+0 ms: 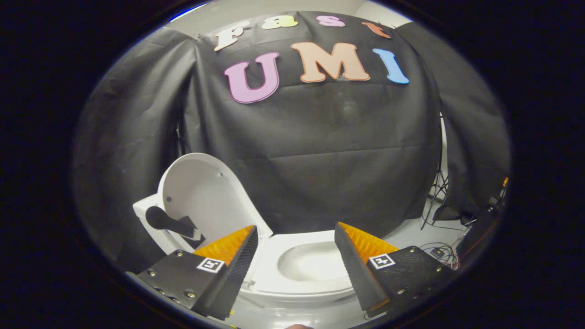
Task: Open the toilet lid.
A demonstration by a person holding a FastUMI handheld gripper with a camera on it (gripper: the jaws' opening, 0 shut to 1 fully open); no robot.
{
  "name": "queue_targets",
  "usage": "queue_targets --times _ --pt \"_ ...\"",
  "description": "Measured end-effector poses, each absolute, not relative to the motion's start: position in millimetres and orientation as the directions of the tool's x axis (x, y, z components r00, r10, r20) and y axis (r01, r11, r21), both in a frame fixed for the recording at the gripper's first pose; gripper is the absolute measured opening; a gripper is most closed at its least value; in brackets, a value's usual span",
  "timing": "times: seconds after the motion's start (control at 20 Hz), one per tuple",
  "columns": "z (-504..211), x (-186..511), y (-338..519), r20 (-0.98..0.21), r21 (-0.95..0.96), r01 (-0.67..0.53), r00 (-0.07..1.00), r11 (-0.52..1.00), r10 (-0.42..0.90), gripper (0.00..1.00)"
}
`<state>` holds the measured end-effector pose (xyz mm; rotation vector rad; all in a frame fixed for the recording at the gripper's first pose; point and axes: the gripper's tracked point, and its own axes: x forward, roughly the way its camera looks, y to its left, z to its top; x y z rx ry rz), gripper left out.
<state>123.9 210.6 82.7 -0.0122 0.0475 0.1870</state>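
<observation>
- The black cloth wall (320,151) stands behind everything, and it reaches down to the pale floor (411,235).
- The toilet (274,278) stands on the floor in front of the wall. Its seat is down and the bowl (311,262) is seen between the two fingers and a little beyond them.
- The toilet lid (201,192) is already raised (it leans back and to the left, near the tank (144,210)), beyond the left finger.
- The hand-held gripper (296,235) has its fingers (237,260) wide apart; they hold nothing and they touch nothing.
- Some thin cables (441,253) lie on the floor beyond the right finger, near a stand.
</observation>
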Motion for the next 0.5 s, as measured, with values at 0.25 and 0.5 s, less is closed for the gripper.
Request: queue_targets --times 0.25,0.5 --pt "75 129 194 -0.061 -0.021 -0.160 0.986 0.987 0.158 0.99" --pt "72 129 194 -0.069 -0.056 -0.155 0.986 0.986 0.151 0.99"
